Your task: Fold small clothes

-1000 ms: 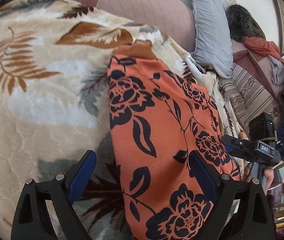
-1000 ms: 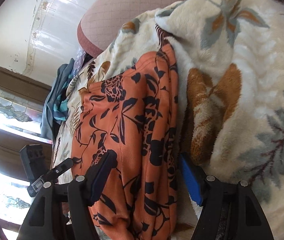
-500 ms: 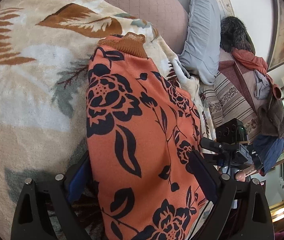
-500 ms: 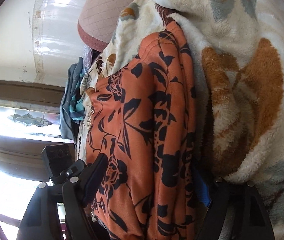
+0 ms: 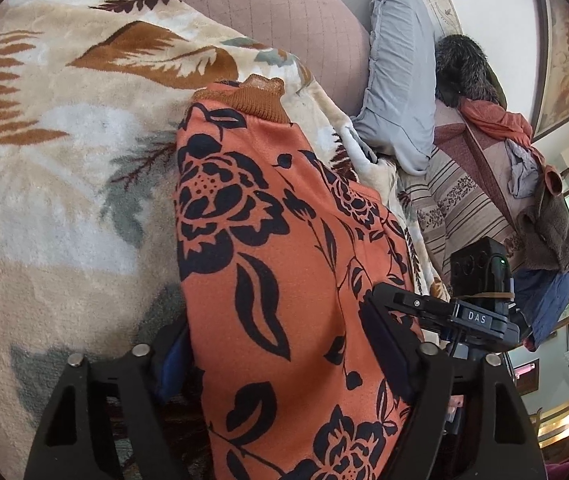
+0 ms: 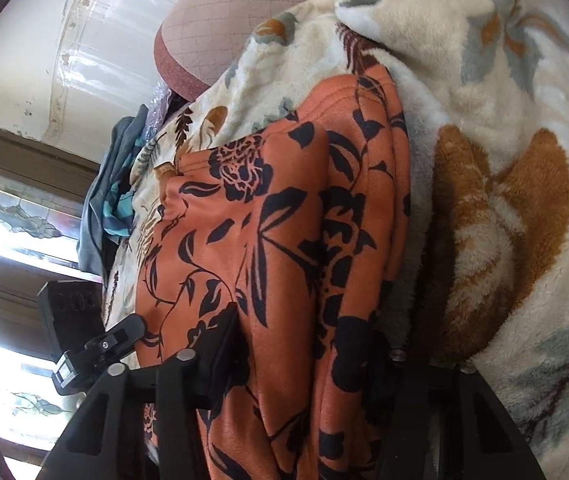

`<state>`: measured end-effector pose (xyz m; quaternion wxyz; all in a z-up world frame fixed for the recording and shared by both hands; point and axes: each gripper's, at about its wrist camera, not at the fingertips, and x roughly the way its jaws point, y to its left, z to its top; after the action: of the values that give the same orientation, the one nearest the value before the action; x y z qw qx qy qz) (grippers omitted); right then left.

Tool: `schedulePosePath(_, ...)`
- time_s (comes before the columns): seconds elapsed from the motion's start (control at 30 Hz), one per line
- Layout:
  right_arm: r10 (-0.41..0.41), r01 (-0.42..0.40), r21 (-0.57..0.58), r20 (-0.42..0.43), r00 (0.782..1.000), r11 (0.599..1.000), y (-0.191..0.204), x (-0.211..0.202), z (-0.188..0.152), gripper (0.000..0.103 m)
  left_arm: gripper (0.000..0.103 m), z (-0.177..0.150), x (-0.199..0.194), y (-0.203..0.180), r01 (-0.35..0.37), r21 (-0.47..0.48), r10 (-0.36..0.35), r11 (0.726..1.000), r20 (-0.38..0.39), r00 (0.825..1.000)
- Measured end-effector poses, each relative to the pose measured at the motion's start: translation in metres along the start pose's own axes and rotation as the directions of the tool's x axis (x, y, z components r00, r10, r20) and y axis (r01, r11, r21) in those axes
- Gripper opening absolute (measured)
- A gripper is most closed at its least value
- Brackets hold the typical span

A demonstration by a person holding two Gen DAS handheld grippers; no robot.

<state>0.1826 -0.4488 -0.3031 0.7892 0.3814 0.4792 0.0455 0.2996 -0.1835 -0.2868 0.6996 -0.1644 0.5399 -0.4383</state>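
The step in hand looks like the grab before a fold: both grippers, left (image 5: 280,364) and right (image 6: 304,344), have just been closing their jaws around the near end of the orange top (image 5: 268,248), apparently now pinching it. Next, both should lift together and carry that end toward the collar (image 5: 260,98). The top lies on a leafy blanket (image 5: 44,200) on a bed, with pillows (image 5: 400,80) and heaped clothes (image 5: 532,184) beyond.

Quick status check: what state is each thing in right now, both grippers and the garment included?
Orange floral garment: folded lengthwise, lying on the blanket.
Left gripper: jaws just closing, garment between them.
Right gripper: jaws just closing around the garment's edge.
Blanket: spread out, rumpled.
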Motion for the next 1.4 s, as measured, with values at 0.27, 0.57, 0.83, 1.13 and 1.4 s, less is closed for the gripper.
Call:
schedulePosePath(0.27,-0.082,0.088,-0.094,0.063,0.995,0.992,0.028,-0.018,-0.007,0.048,0.056,-0.003,-0.013,-0.008,-0.022,0.036,0.021,0.999,0.042,0.999)
schedulePosePath(0.57,-0.047,0.063,-0.114,0.134,0.99,0.991,0.05,-0.044,-0.016,0.047,0.054,-0.009,-0.043,-0.026,0.007,0.069,-0.014,0.998,0.101,0.995)
schedulePosePath(0.83,0.032,-0.008,-0.138,0.167,0.985,0.99,0.071,-0.056,-0.026,0.047,0.054,-0.01,-0.084,-0.031,0.027,0.063,-0.038,0.998,0.186,0.982)
schedulePosePath(1.13,0.115,-0.08,-0.186,0.185,0.976,0.979,0.116,-0.05,-0.032,0.047,0.054,-0.019,-0.137,-0.027,0.026,0.068,-0.044,0.997,0.275,0.961)
schedulePosePath(1.4,0.163,-0.127,-0.225,0.151,0.975,0.966,0.143,-0.037,-0.044,0.047,0.054,-0.033,-0.174,-0.015,-0.005,0.066,-0.016,0.998,0.318,0.948)
